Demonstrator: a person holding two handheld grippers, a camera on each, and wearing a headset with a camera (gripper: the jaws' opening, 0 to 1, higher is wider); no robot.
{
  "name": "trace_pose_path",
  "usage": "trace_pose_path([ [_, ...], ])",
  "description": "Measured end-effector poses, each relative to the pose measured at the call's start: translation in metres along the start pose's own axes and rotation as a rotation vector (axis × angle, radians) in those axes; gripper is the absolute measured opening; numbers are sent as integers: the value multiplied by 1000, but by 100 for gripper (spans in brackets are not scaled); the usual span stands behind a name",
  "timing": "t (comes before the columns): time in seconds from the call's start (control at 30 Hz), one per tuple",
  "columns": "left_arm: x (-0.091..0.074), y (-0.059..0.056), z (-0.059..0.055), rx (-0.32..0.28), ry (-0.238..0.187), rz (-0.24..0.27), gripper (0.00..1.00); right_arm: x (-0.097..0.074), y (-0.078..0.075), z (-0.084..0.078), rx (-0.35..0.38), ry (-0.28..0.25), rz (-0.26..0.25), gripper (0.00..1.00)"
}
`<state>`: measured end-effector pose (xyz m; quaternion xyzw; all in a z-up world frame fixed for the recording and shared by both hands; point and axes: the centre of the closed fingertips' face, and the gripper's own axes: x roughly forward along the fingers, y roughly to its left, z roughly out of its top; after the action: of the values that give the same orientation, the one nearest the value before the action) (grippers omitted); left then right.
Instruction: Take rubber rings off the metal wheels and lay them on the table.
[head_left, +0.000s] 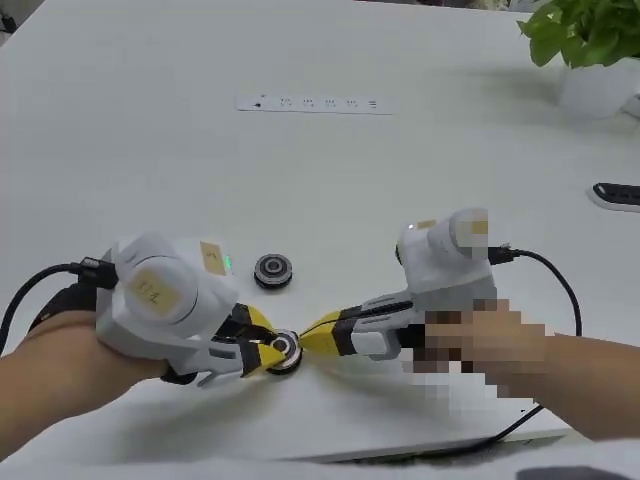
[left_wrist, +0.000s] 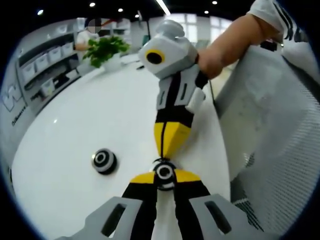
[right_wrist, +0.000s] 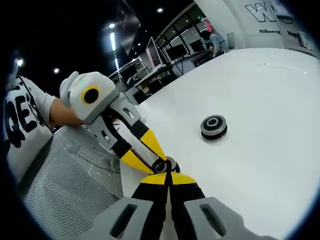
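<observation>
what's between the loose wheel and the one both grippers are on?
Nothing: just bare white table between the loose wheel and the gripped wheel. Clear in the head view; the left gripper view agrees.

A lab-like office: white worktable (head_left: 300, 170), shelves of storage bins (left_wrist: 42, 75), ceiling spotlights (left_wrist: 92, 4), potted plant (head_left: 585, 30).

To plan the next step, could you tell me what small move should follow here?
Probably pull the right gripper back to peel the rubber ring off: the left gripper clamps the metal wheel, and the right's tips seem to pinch its rim.
</observation>
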<state>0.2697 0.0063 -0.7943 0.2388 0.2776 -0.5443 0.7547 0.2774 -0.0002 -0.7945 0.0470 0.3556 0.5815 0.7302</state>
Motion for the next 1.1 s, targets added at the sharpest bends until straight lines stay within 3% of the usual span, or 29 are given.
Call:
trace_pose_path([
  [0.67, 0, -1, 0, -4, 8, 2, 12, 6, 14, 5, -14, -6, 38, 0],
  [0.73, 0, -1, 0, -1, 8, 4, 12, 9, 31, 12, -3, -34, 119, 0],
  [0.8, 0, -1, 0, 0, 7, 5, 12, 11, 28, 6, -88, 16, 78, 0],
  [1.1, 0, -2, 0, 13, -4, 4, 12, 3, 14, 10, -54, -28, 40, 0],
])
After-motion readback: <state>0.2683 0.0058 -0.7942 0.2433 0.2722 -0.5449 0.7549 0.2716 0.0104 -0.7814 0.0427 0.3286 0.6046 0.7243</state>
